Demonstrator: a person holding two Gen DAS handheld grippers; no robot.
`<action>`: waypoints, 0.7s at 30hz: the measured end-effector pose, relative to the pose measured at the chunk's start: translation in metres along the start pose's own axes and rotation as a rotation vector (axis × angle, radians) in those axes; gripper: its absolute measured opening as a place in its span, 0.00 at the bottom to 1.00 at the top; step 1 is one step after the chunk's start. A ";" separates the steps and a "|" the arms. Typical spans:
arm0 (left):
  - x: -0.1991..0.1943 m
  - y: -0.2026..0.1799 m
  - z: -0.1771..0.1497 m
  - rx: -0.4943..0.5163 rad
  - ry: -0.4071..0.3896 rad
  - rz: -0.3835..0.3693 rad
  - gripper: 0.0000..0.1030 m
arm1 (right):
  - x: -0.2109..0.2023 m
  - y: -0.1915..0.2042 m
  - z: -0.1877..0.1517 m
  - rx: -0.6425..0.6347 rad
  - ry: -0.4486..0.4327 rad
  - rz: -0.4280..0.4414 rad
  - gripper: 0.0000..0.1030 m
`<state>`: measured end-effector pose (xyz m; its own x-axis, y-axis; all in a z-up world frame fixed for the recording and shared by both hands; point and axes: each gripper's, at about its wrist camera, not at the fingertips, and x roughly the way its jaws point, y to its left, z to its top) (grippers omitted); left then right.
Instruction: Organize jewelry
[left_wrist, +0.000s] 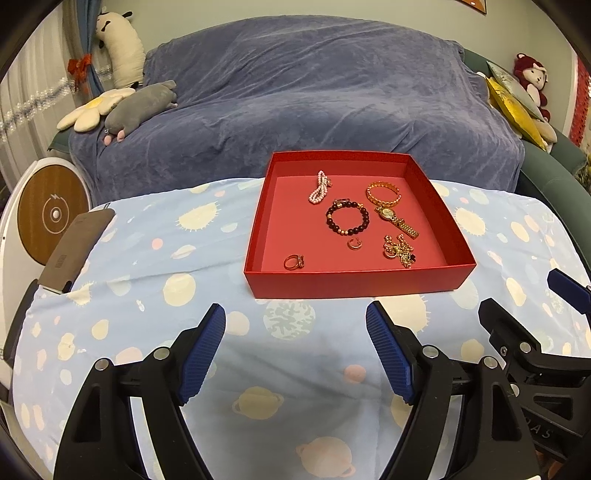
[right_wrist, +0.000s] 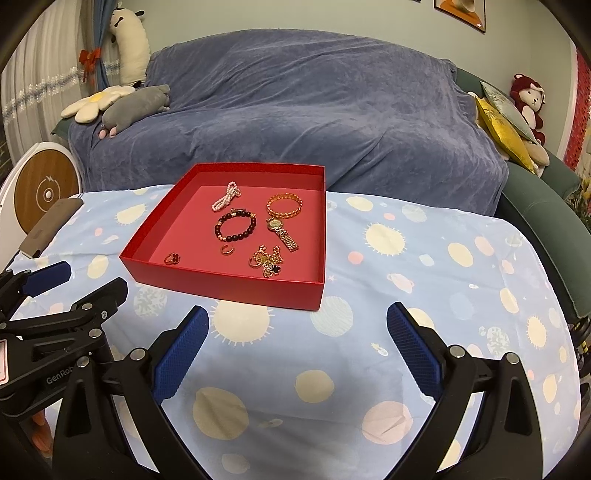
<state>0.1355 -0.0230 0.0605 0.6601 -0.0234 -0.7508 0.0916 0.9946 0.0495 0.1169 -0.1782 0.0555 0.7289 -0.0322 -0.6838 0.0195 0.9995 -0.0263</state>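
Note:
A red shallow box (left_wrist: 354, 282) (right_wrist: 229, 286) stands on the table. In it lie a pink bead strand (left_wrist: 320, 187) (right_wrist: 226, 196), a gold bangle (left_wrist: 383, 194) (right_wrist: 284, 207), a dark bead bracelet (left_wrist: 347, 220) (right_wrist: 235, 225), a gold watch (left_wrist: 396, 220) (right_wrist: 283, 233), a gold chain pile (left_wrist: 399, 251) (right_wrist: 266, 260) and two rings (left_wrist: 294, 262) (left_wrist: 354, 243). My left gripper (left_wrist: 295, 317) is open and empty, in front of the box. My right gripper (right_wrist: 297, 315) is open and empty, to the box's front right.
The table wears a light blue cloth with planet prints (left_wrist: 147, 266) (right_wrist: 424, 258). A brown phone-like slab (left_wrist: 77, 240) lies at its left edge. A sofa under a blue cover (left_wrist: 295, 92) stands behind, with plush toys (left_wrist: 140, 103) and cushions (right_wrist: 502, 122).

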 end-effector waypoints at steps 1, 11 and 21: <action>0.000 0.001 0.000 -0.002 0.001 0.002 0.73 | 0.000 0.000 0.000 0.002 0.002 0.002 0.92; -0.004 0.007 -0.002 -0.007 -0.007 0.026 0.74 | 0.000 0.007 0.000 -0.004 -0.007 -0.004 0.92; -0.006 0.008 -0.003 -0.007 -0.011 0.043 0.74 | -0.001 0.009 0.000 -0.005 -0.009 -0.008 0.92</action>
<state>0.1303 -0.0143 0.0631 0.6716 0.0186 -0.7407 0.0572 0.9954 0.0769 0.1168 -0.1694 0.0559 0.7352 -0.0400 -0.6766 0.0219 0.9991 -0.0353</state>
